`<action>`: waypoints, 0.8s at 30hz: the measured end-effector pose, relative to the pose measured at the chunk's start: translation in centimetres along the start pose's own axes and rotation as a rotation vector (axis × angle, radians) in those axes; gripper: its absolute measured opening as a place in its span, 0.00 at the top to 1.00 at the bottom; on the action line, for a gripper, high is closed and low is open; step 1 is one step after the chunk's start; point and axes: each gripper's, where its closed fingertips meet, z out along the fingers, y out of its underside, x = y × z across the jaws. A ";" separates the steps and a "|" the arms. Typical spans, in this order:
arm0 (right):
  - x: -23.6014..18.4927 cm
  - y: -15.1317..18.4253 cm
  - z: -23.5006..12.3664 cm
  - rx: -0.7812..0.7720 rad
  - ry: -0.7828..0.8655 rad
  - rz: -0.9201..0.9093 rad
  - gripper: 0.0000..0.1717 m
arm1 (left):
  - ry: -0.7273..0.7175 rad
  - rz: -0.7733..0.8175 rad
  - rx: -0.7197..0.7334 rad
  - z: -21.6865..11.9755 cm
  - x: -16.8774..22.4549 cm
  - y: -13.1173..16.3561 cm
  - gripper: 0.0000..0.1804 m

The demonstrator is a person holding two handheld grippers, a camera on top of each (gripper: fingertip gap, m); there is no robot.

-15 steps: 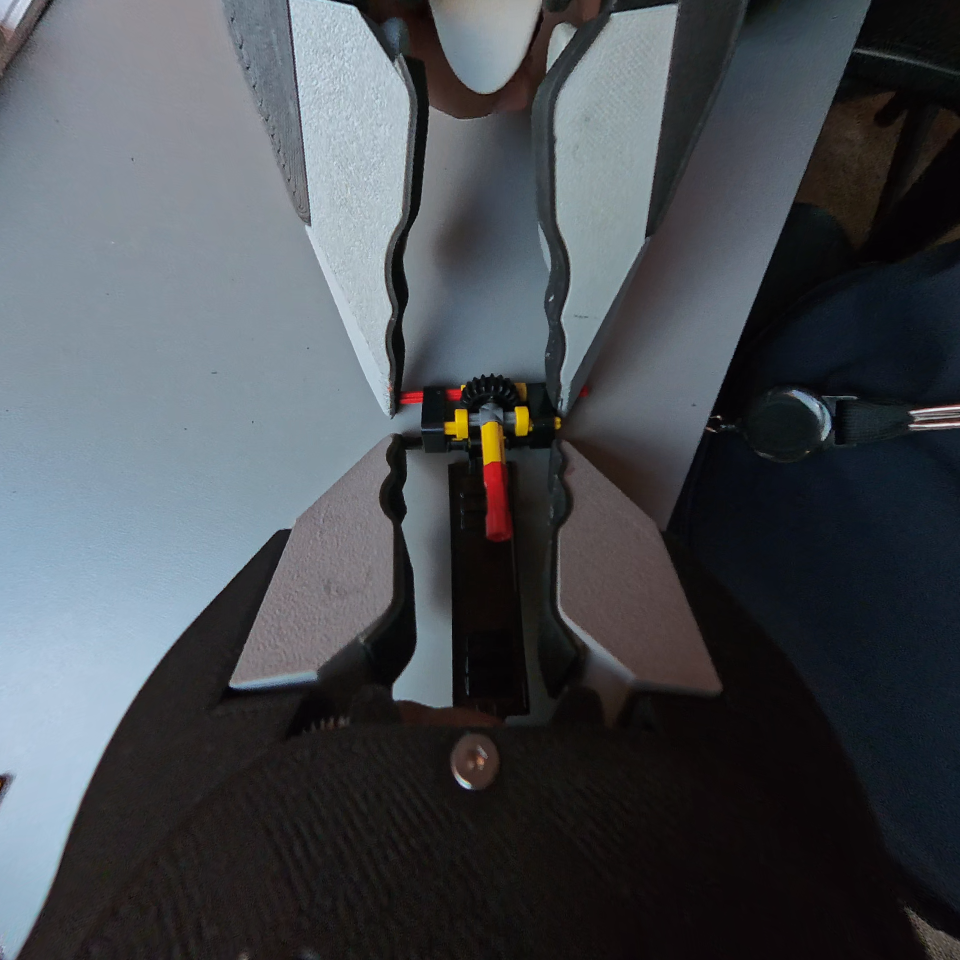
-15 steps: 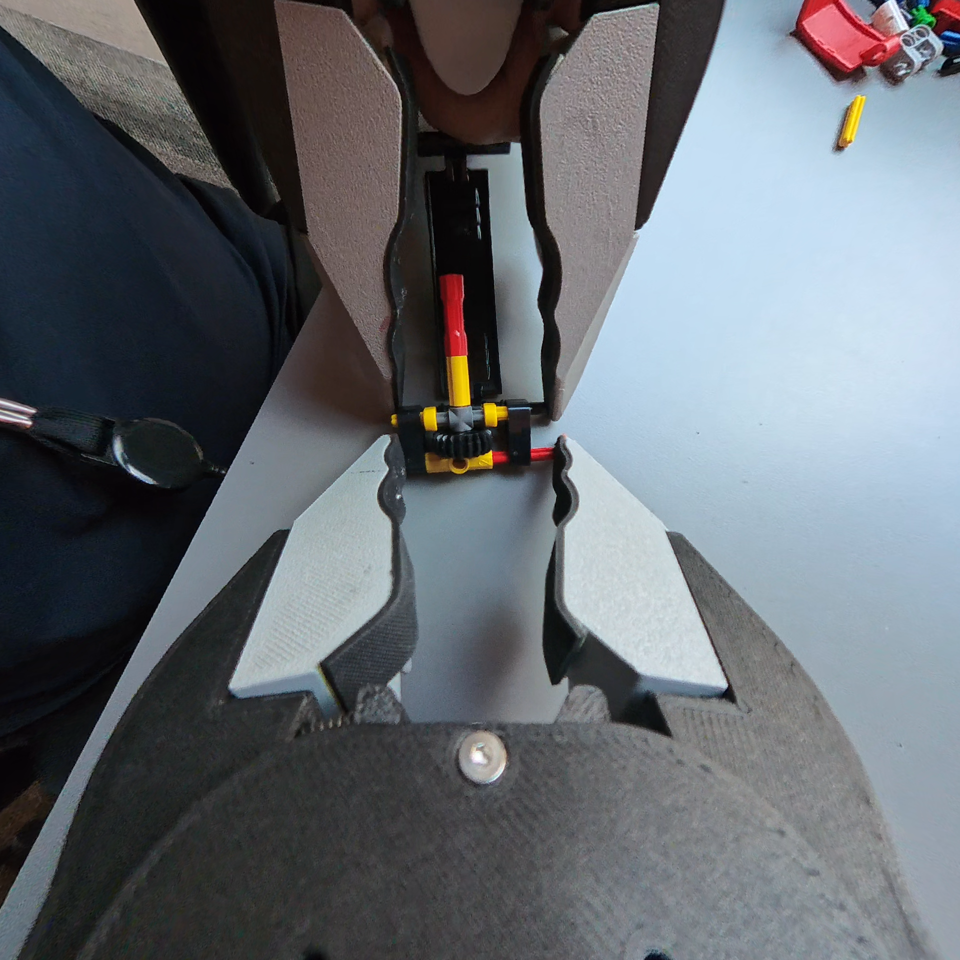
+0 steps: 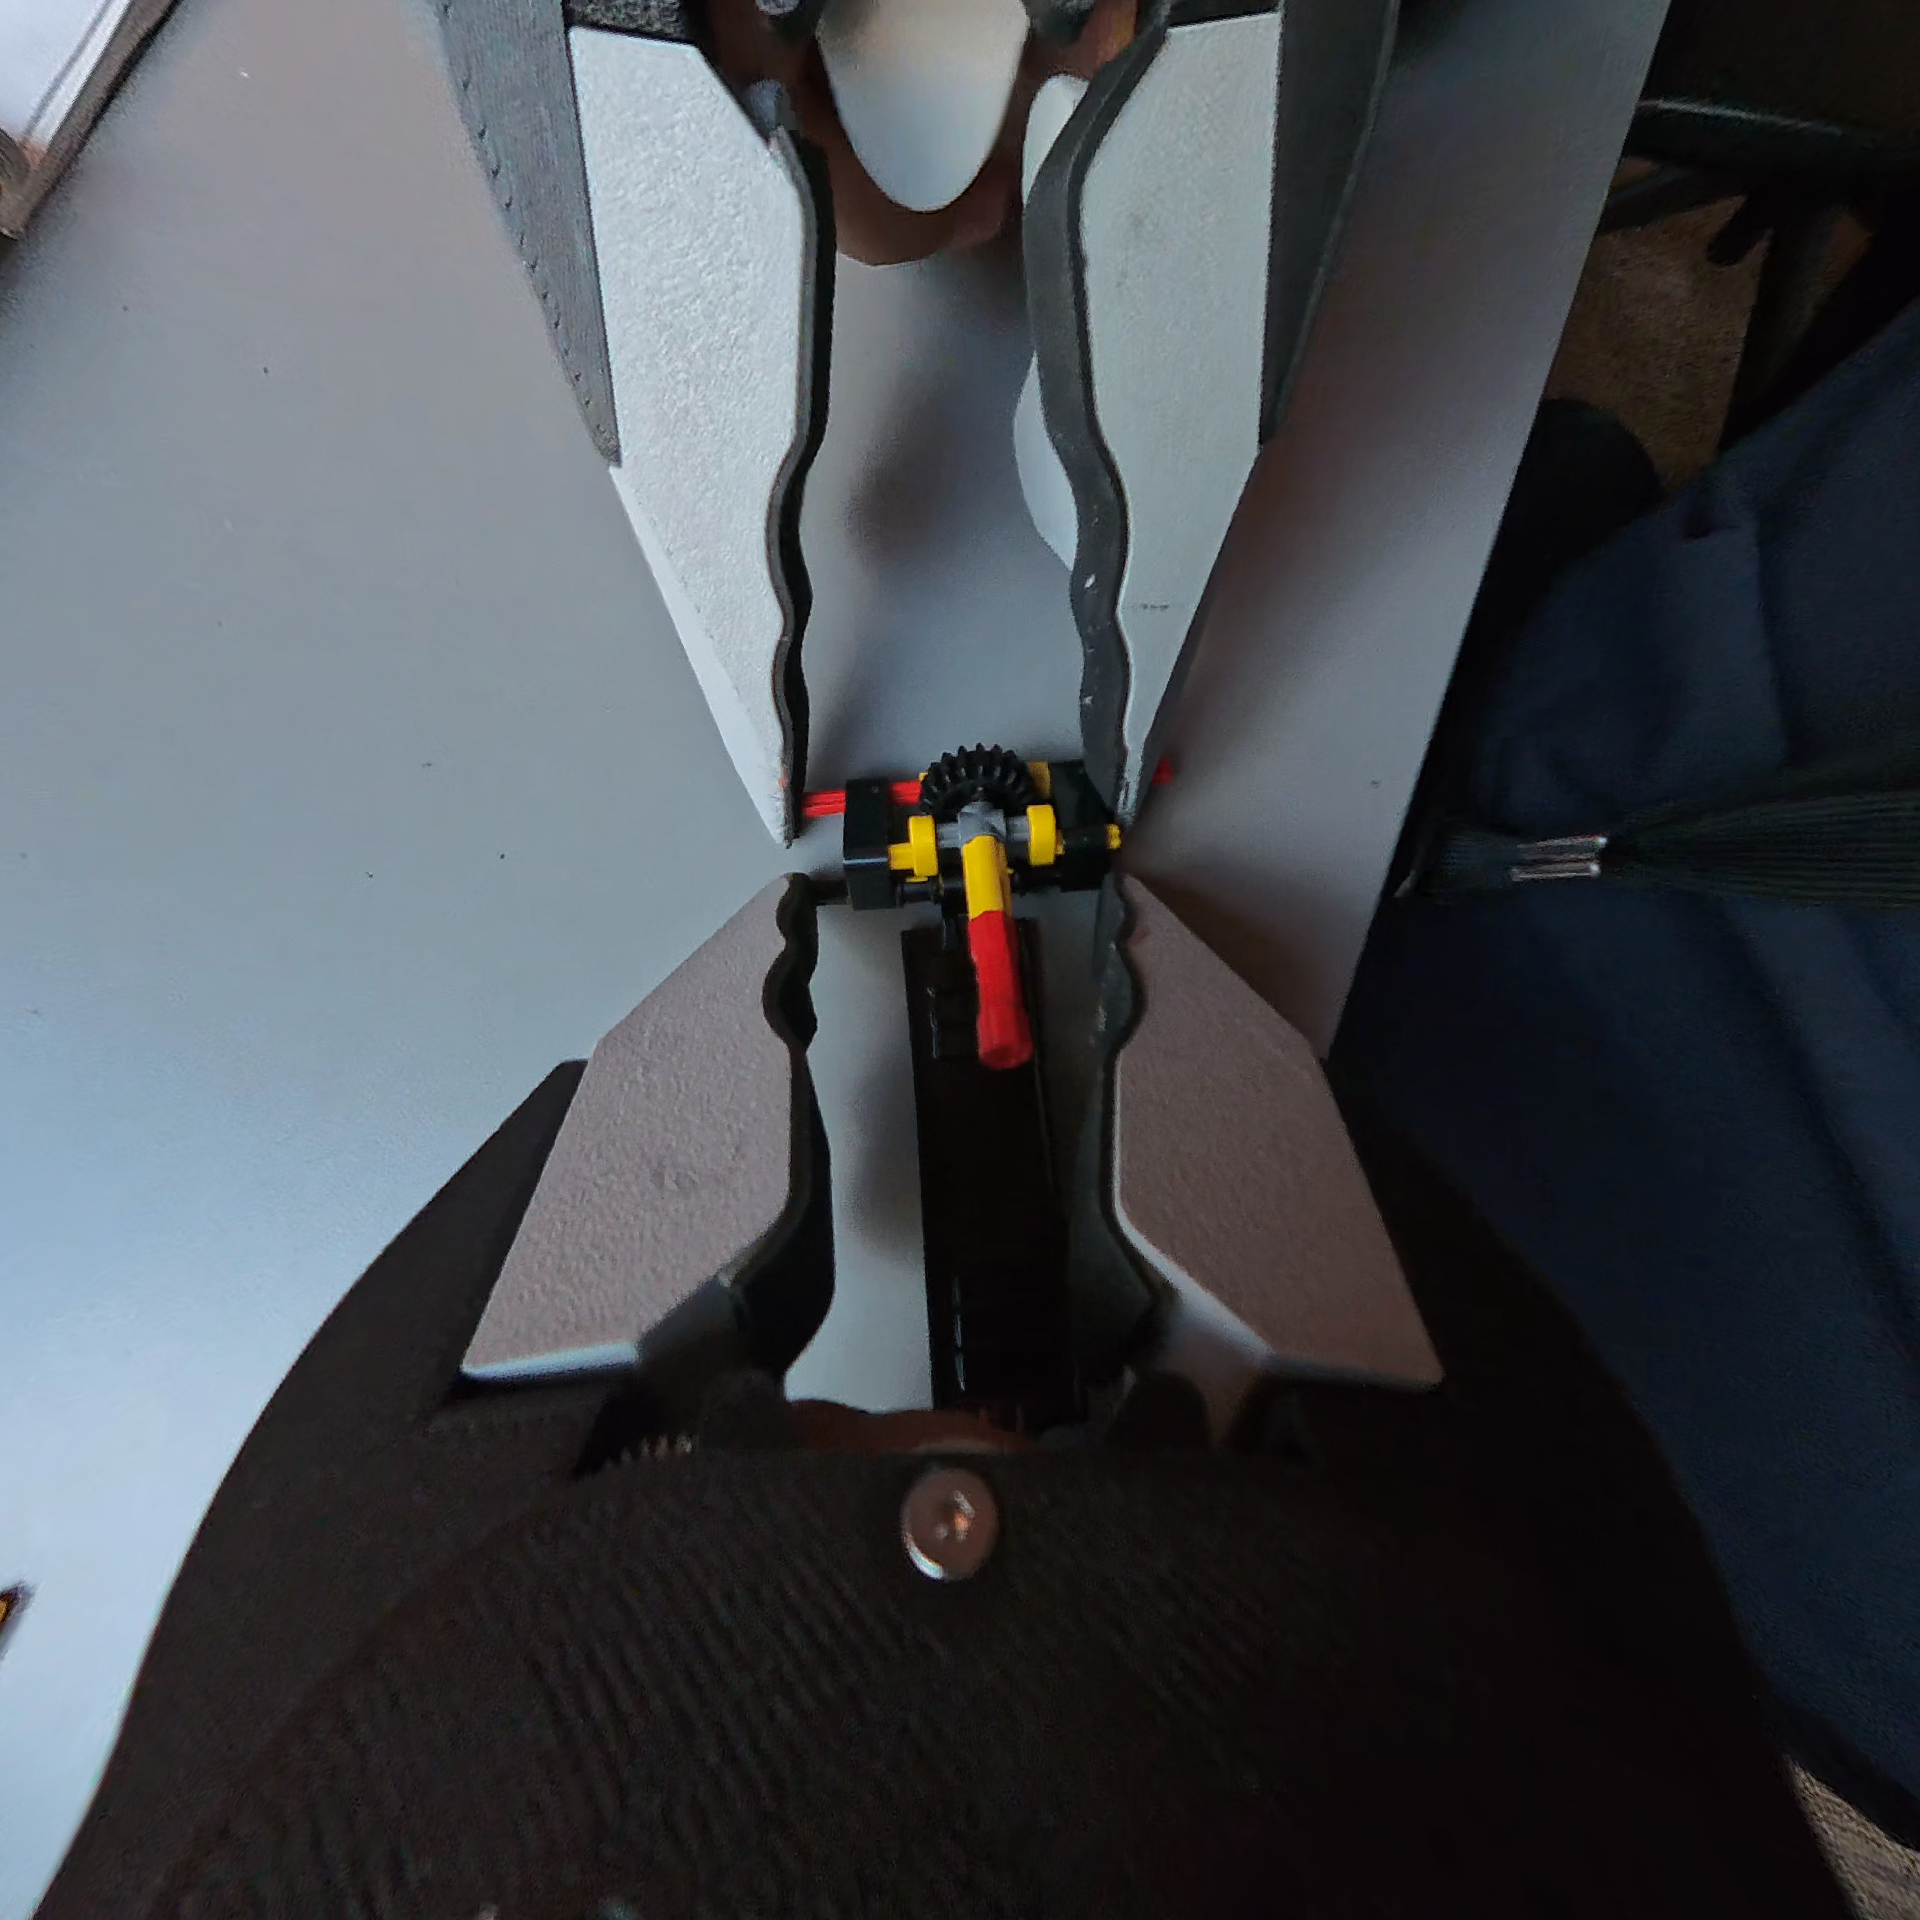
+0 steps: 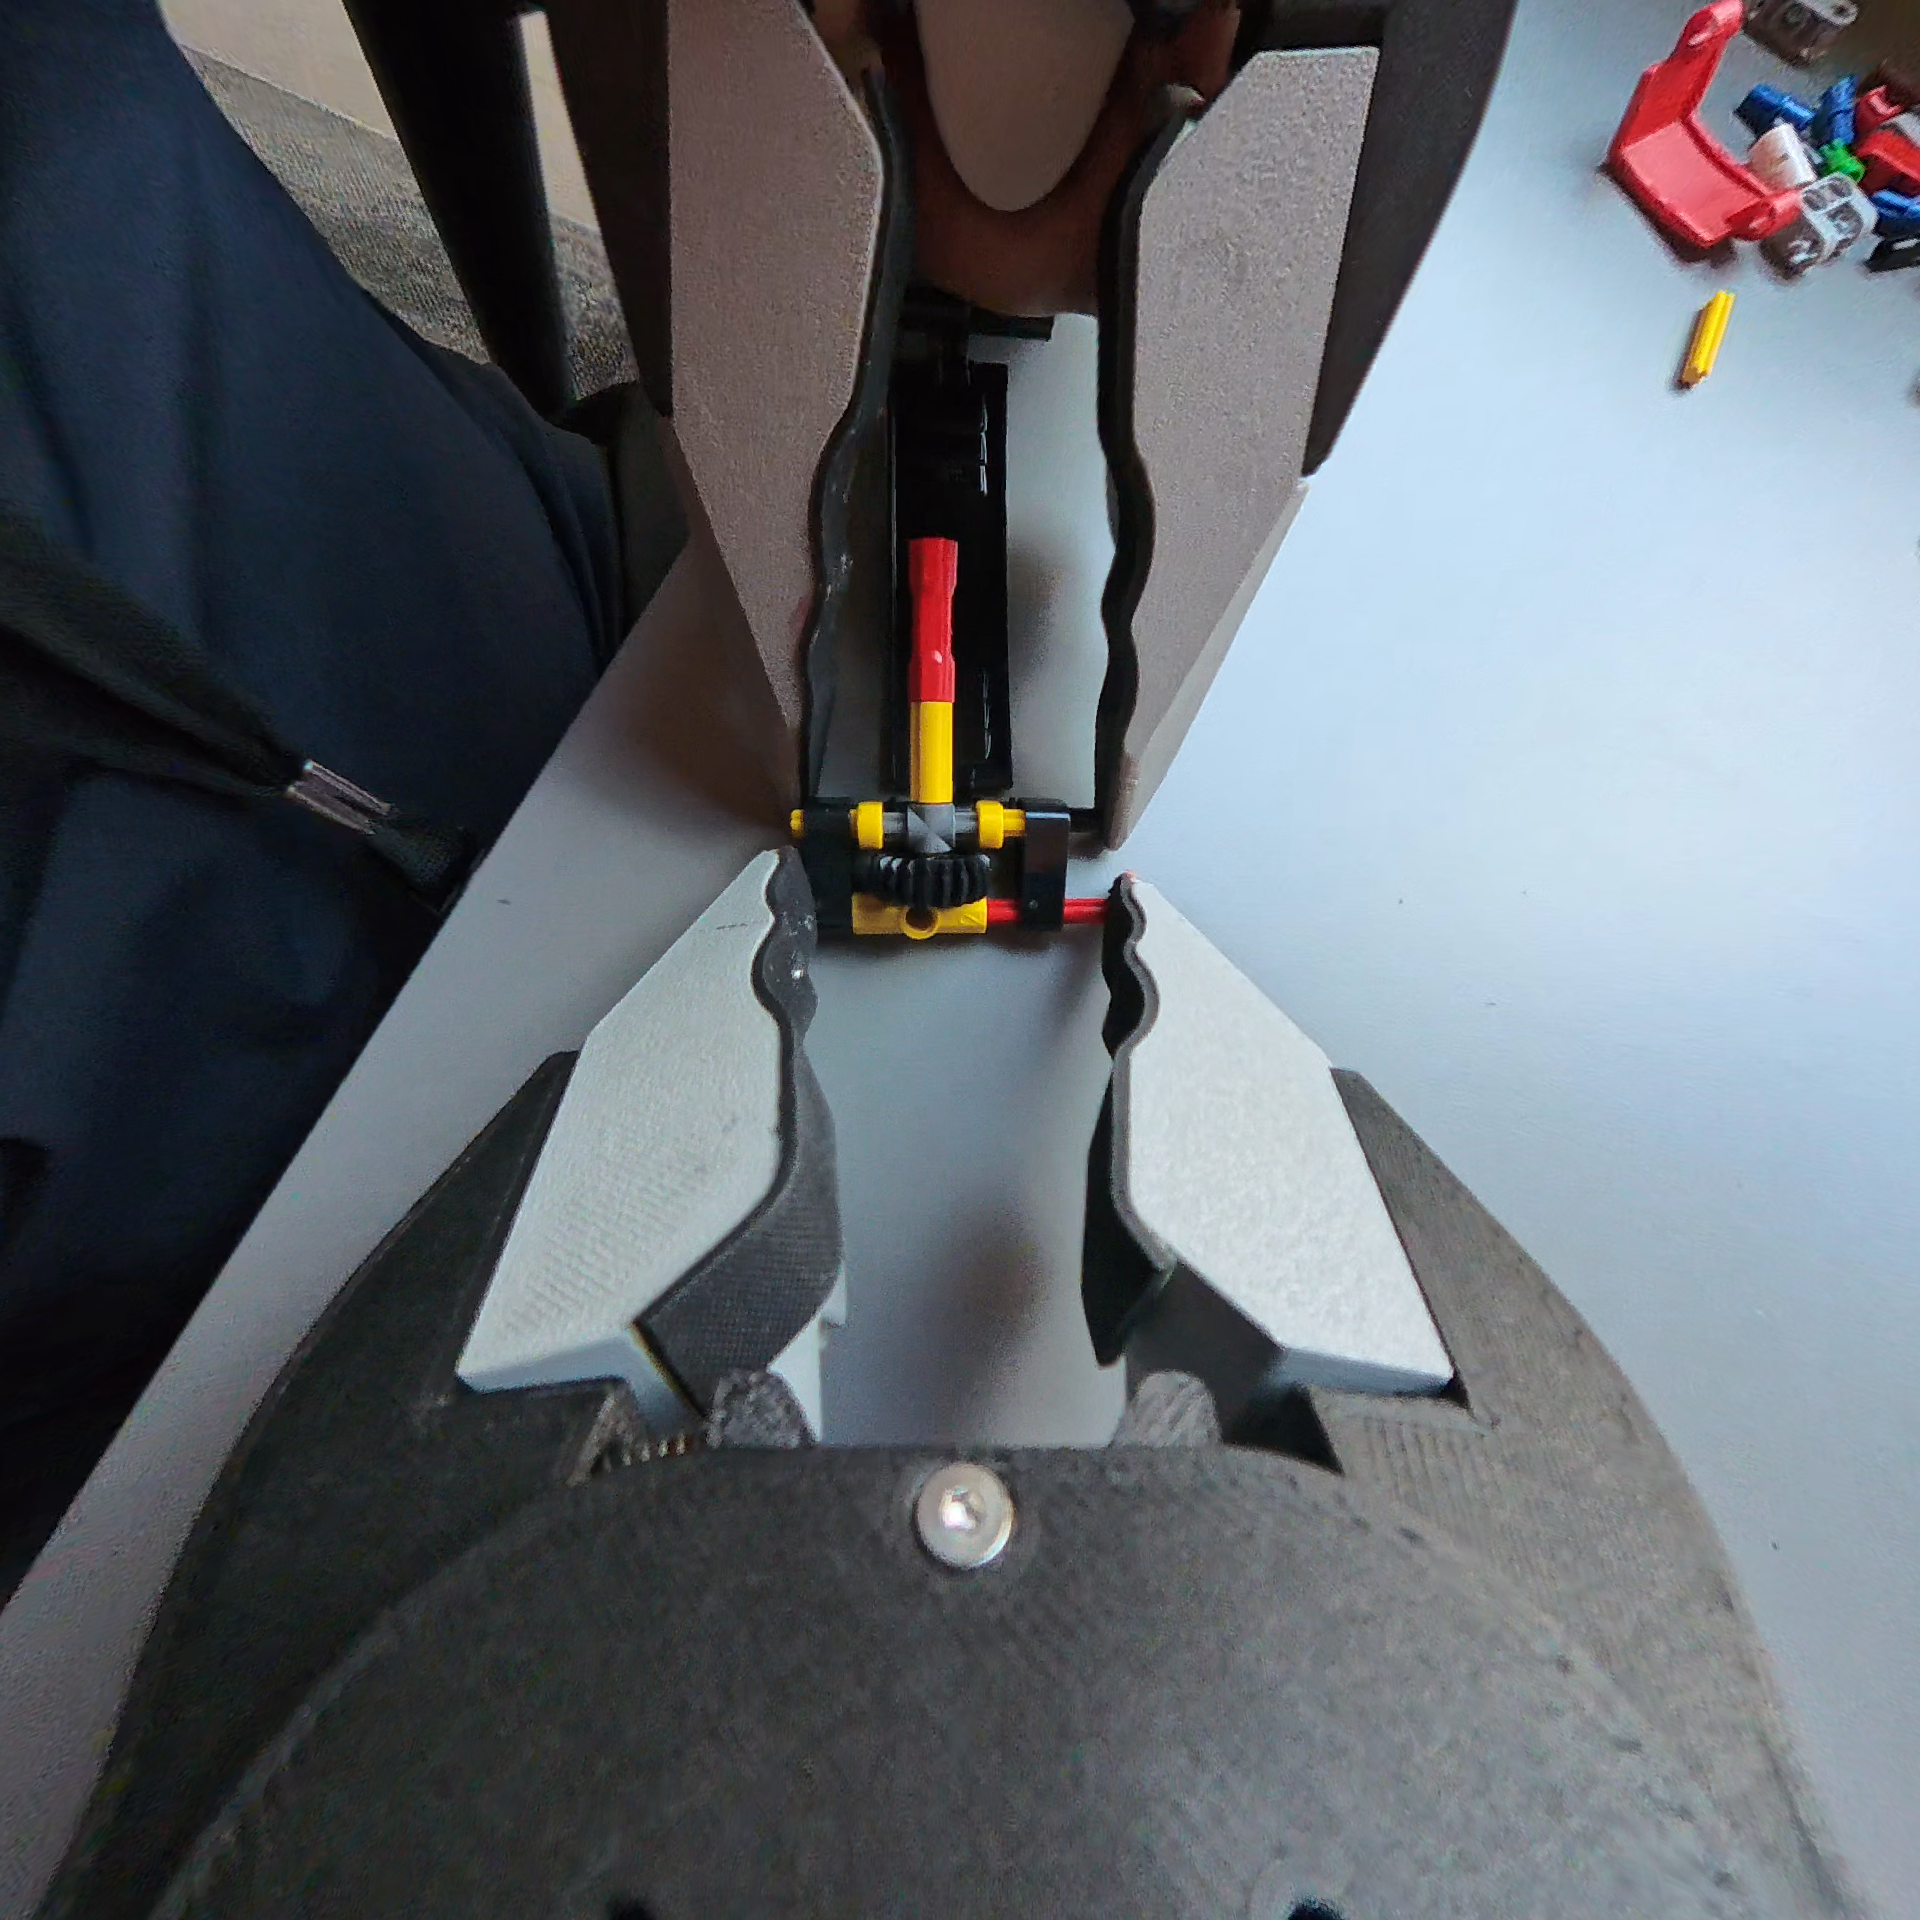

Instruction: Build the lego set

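Both grippers, left (image 3: pixel 951 883) and right (image 4: pixel 961 883), clamp the toy gear assembly (image 4: pixel 930 868) from six and twelve o'clock, apparently steadying it.

Two grippers face each other tip to tip, four fingers (image 4: pixel 1127 914) in all. Between those fingers sits one brick assembly (image 4: pixel 925 868) carrying one black gear (image 4: pixel 920 878). Beyond the right gripper's fingers, to their right, lie one loose yellow rod (image 4: pixel 1704 338) and one pile of bricks (image 4: pixel 1808 156) on one desk (image 4: pixel 1558 727).
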 end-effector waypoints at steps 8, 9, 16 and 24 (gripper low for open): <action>0.7 -0.9 -0.7 0.094 0.163 -0.115 0.67 | 0.060 -0.057 0.181 -3.1 -1.0 -0.2 0.65; 0.8 -0.8 -0.6 0.072 0.196 -0.146 0.67 | 0.083 -0.078 0.168 -3.2 -1.0 0.6 0.68; 1.4 -0.7 -0.7 0.091 0.233 -0.148 0.67 | 0.129 -0.142 0.201 -4.2 -1.9 1.0 0.67; 1.6 -0.7 -0.9 0.094 0.255 -0.160 0.67 | 0.125 -0.106 0.148 -4.1 -1.7 2.1 0.66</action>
